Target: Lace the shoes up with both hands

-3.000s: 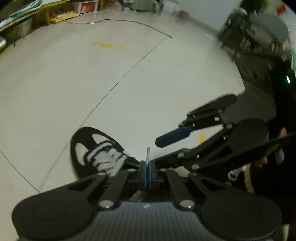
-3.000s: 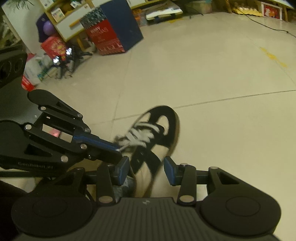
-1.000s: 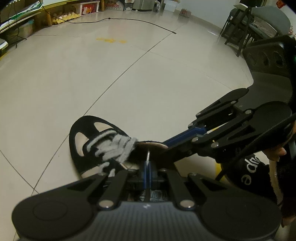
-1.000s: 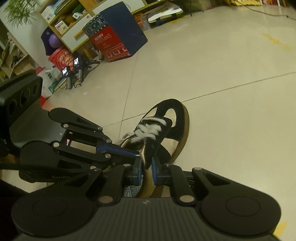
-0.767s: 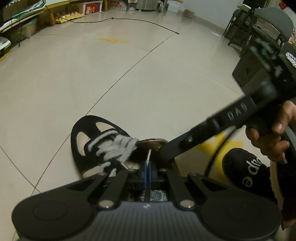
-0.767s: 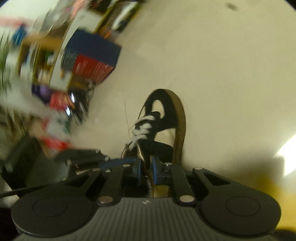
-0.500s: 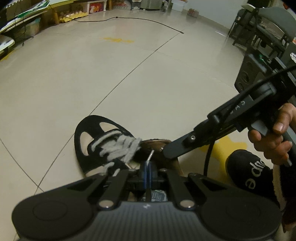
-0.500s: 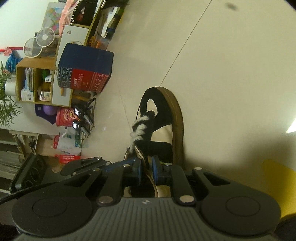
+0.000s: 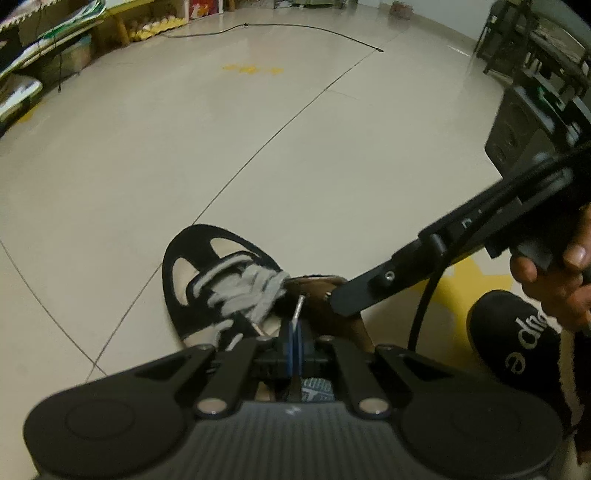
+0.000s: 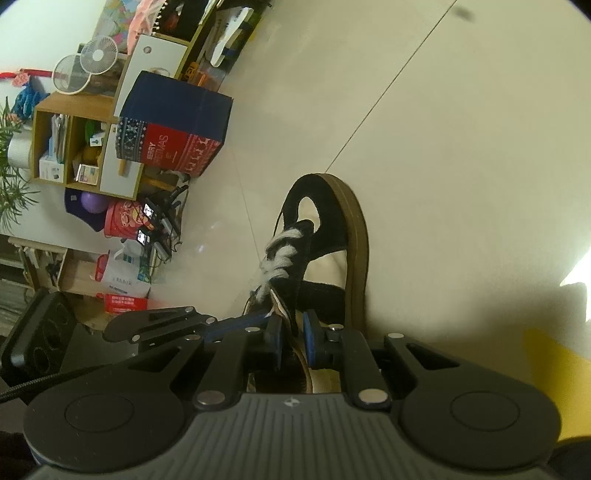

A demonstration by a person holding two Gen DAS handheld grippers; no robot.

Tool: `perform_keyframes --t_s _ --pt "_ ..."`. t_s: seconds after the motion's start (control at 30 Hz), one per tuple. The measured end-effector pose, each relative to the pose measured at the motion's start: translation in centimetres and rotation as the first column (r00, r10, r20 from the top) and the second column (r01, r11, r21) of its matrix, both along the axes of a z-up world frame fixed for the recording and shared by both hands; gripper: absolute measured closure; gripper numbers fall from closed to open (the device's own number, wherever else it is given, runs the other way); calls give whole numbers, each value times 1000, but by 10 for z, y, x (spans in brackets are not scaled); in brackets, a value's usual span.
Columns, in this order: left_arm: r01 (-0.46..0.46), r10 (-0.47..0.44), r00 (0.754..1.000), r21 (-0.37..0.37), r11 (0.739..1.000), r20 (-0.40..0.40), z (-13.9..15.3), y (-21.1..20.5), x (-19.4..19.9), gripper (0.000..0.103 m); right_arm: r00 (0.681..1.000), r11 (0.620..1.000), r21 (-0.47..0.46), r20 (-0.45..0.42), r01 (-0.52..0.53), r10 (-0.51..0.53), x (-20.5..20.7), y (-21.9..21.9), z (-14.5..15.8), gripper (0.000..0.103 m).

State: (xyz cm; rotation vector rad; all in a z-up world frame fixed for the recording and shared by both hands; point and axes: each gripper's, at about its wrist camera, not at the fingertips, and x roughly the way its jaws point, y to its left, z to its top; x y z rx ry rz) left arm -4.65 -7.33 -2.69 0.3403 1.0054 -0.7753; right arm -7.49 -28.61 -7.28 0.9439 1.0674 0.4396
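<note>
Shoe [image 9: 207,280] first, from the left wrist view: a black and cream sneaker lies on the pale tiled floor [image 9: 184,147], toe pointing away from the camera, its grey-white lace [image 9: 247,291] criss-crossed over the tongue. The left gripper [image 9: 294,332] sits just above the shoe's opening with its blue pads pressed together on the end of the lace, whose metal-looking tip [image 9: 297,309] sticks up between them. From the right, the right gripper's black body reaches in over the heel end, gripped by the person's hand [image 9: 554,288]. A second, black shoe [image 9: 513,339] with white lettering lies near the right edge, beside a yellow floor mark [image 9: 465,280]. A thin black cable [image 9: 295,27] runs across the far floor.

From the right wrist view the scene is rolled sideways. The same shoe [image 10: 332,236] shows its brown sole edge on the right, and the lace [image 10: 280,258] crosses its black eyelet strip. The right gripper [image 10: 293,338] has its blue pads a little apart, clamped on the black upper edge of the shoe by the opening. The left gripper's [image 10: 271,315] finger comes in from the left and meets the shoe just beside those pads. A blue and red gift box [image 10: 173,125], wooden shelves [image 10: 66,144] and two small fans [image 10: 85,66] stand at the far left
</note>
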Motion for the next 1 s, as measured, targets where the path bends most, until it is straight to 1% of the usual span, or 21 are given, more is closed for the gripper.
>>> perform_keyframes --t_s 0.8,1.0 --pt "14 -14 1000 -33 999 6 6 -3 -1 100 1000 1000 -20 12 -16 17 -1 6 4 89" --pt "7 -7 1000 -51 999 0 6 -1 0 100 1000 999 -33 9 -27 28 0 8 9 86"
